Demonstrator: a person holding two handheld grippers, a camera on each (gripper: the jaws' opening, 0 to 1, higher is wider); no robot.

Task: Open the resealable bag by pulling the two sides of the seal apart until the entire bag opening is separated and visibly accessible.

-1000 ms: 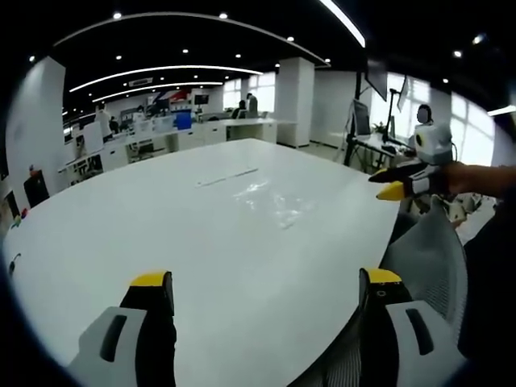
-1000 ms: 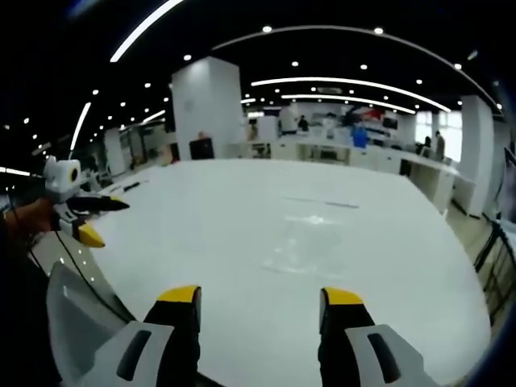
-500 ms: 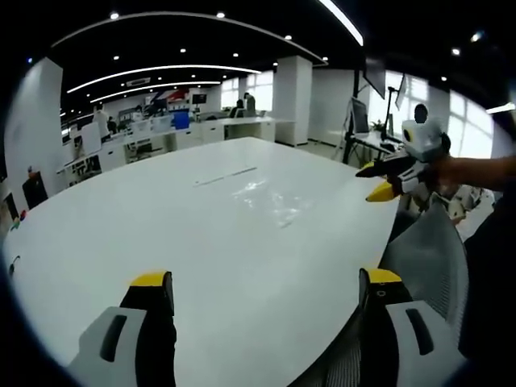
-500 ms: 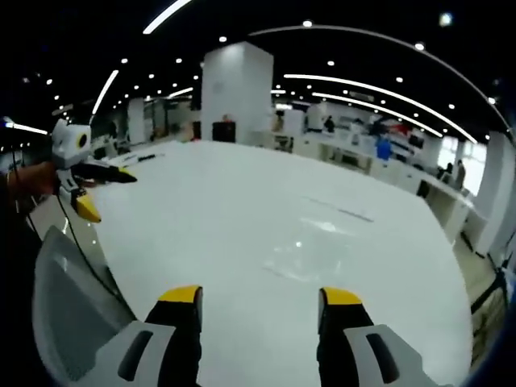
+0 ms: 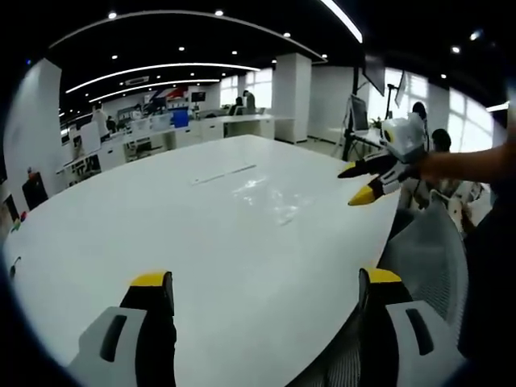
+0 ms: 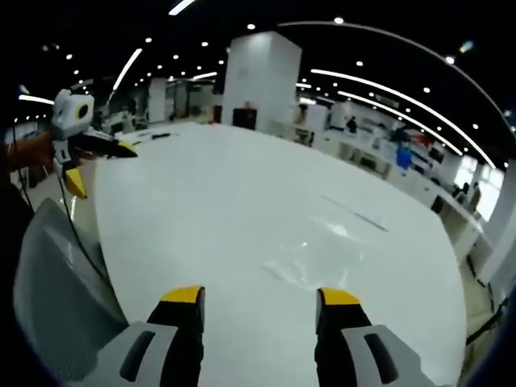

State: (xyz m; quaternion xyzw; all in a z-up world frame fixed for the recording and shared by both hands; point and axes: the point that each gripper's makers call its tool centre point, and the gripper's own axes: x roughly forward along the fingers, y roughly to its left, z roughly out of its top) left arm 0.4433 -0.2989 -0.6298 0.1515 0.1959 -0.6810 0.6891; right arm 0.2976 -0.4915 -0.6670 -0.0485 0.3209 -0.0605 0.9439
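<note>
Task not begun, as far as the frames show; the resealable bag lies flat and untouched on the white counter, a clear crumpled film just right of centre in the left gripper view, its seal apparently unopened (too glossy to tell for certain); in the right gripper view the bag sits at centre, just above the two jaw tips.

Left tool: jaws wide apart at the bottom of its own frame, holding nothing, well short of the bag; the same tool appears at upper left of the right gripper view, held in a hand above the counter's near edge, jaws spread, empty.

Right tool: jaws parted wide at the bottom of its frame, nothing between them, near the bag but not touching; seen from the left gripper view it enters from the right of the frame, hovering over the counter's right edge, jaws open.

Remaining, by judgement: both tools must reach the bag, each grip one side of the seal, then pull apart along the whole opening.

Room: broad bare counter to the left of the bag in both views; a thin strip lies beyond it; a grey mesh chair back stands at lower right, close against the counter edge, the only likely obstruction.
</note>
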